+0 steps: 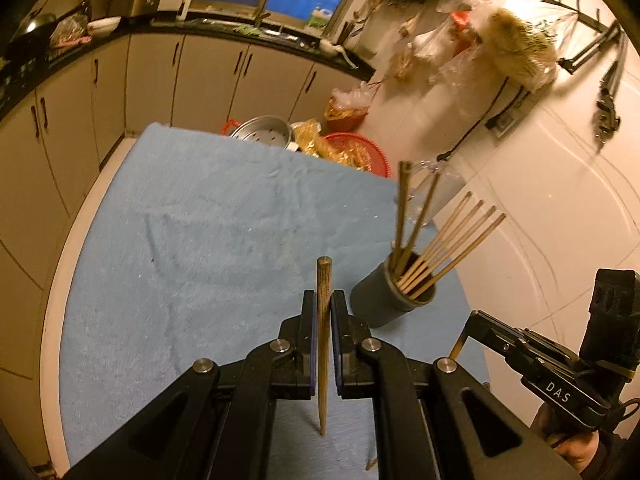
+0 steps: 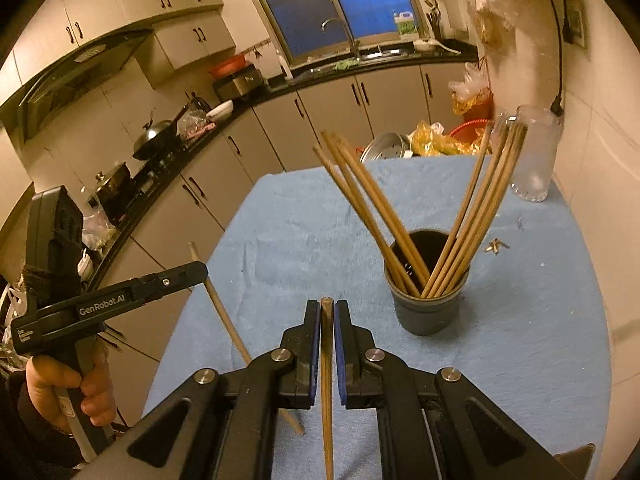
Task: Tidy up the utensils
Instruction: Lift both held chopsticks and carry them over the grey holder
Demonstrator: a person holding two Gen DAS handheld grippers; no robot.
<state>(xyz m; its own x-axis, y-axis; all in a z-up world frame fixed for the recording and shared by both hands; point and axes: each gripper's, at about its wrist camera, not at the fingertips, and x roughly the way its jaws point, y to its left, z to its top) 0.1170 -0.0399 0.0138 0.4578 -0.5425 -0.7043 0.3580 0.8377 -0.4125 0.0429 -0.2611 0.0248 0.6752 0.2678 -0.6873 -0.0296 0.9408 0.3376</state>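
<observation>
A dark grey cup (image 1: 384, 300) (image 2: 428, 304) stands on the blue cloth and holds several wooden chopsticks (image 1: 448, 248) (image 2: 476, 216) that fan out of it. My left gripper (image 1: 324, 300) is shut on one chopstick (image 1: 324, 312), held to the left of the cup; it also shows from the side in the right wrist view (image 2: 192, 274), chopstick (image 2: 224, 316) slanting through it. My right gripper (image 2: 327, 306) is shut on another chopstick (image 2: 327, 380), just left of and nearer than the cup. The right gripper's body shows at the right of the left wrist view.
The blue cloth (image 1: 200, 240) (image 2: 540, 300) covers a small table against a white wall. A glass jar (image 2: 536, 152) stands at its far right corner. A steel pot (image 1: 264, 132) and a red basket (image 1: 360, 152) sit beyond the far edge. Kitchen cabinets lie behind.
</observation>
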